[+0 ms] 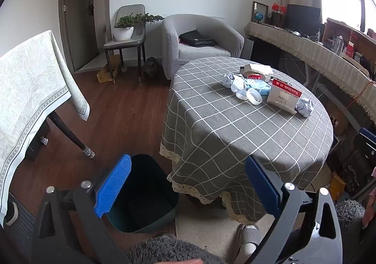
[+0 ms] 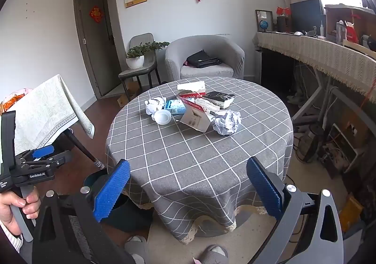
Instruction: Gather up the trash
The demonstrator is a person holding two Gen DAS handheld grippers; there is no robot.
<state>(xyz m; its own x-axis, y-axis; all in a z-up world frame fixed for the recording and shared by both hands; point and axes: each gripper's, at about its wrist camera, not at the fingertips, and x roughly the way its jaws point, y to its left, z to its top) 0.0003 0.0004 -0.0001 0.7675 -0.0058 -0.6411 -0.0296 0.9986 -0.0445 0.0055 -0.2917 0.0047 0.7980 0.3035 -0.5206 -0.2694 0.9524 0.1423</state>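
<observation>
I have a round table in front of me, covered by a grey cloth with a white grid, and all the trash sits in 1 cluster on its far half. Down on the wood floor at the table's left edge stands a dark bin, open at the top; I see nothing inside it in the left wrist view.

In the cluster, the biggest piece is a flattened white and red carton with "SanDisk" printed on its red band; its long axis runs from far left to near right in the right wrist view. A second red "SanDisk" label shows just behind it. Behind and right lies a black packet with small print I cannot read. A crumpled paper ball lies just right of the carton, touching or nearly so. Another crumpled ball sits at the cluster's left end, beside a blue and white wrapper. A round white lid lies in front of them, open side up.

My left tongs are spread wide above the bin and the table edge, holding nothing. My right tongs are also spread wide over the near table edge, empty. The left tool's body reads "GenRobot.AI".
</observation>
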